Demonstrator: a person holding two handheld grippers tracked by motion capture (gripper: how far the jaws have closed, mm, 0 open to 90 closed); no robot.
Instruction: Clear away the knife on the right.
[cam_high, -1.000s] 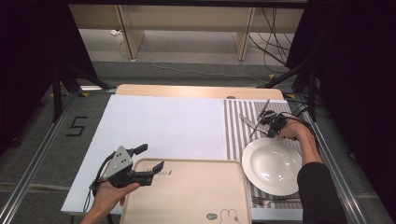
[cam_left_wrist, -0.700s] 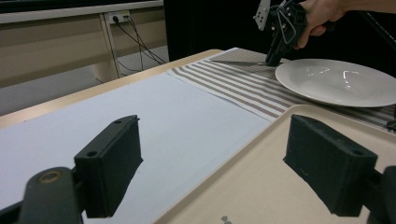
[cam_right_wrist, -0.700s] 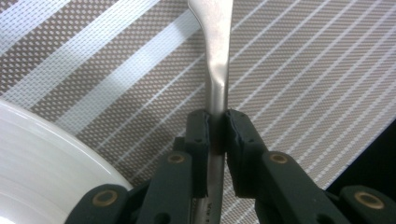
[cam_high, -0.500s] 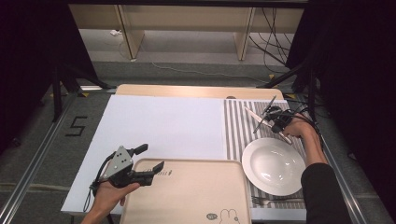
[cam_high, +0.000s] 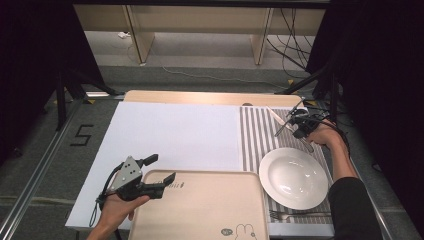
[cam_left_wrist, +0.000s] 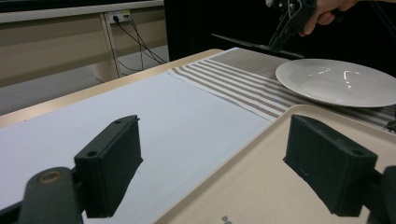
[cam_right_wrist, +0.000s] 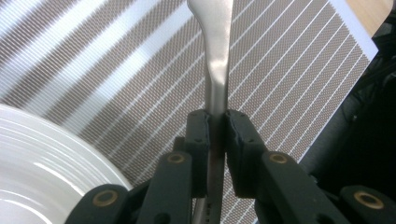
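Note:
My right gripper (cam_high: 300, 125) hovers over the far right of the striped placemat (cam_high: 255, 135), just beyond the white plate (cam_high: 292, 177). It is shut on a silver piece of cutlery (cam_high: 278, 120), whose long end sticks out toward the far left. In the right gripper view the pads (cam_right_wrist: 198, 135) pinch the thin metal stem (cam_right_wrist: 217, 70) above the placemat (cam_right_wrist: 116, 60), with the plate's rim (cam_right_wrist: 37, 158) at lower left. My left gripper (cam_high: 161, 168) rests open at the near left corner of the beige tray (cam_high: 200, 210), with nothing between its jaws (cam_left_wrist: 233, 172).
A fork (cam_high: 295, 216) lies on the placemat in front of the plate. A white sheet (cam_high: 175, 132) covers the table's left and middle. The left gripper view shows the plate (cam_left_wrist: 341, 81), the tray's rim (cam_left_wrist: 261, 186) and the right gripper (cam_left_wrist: 292, 23) beyond.
The right gripper has lifted the cutlery a little and drifted toward the far right, away from the plate. The left gripper has stayed where it was.

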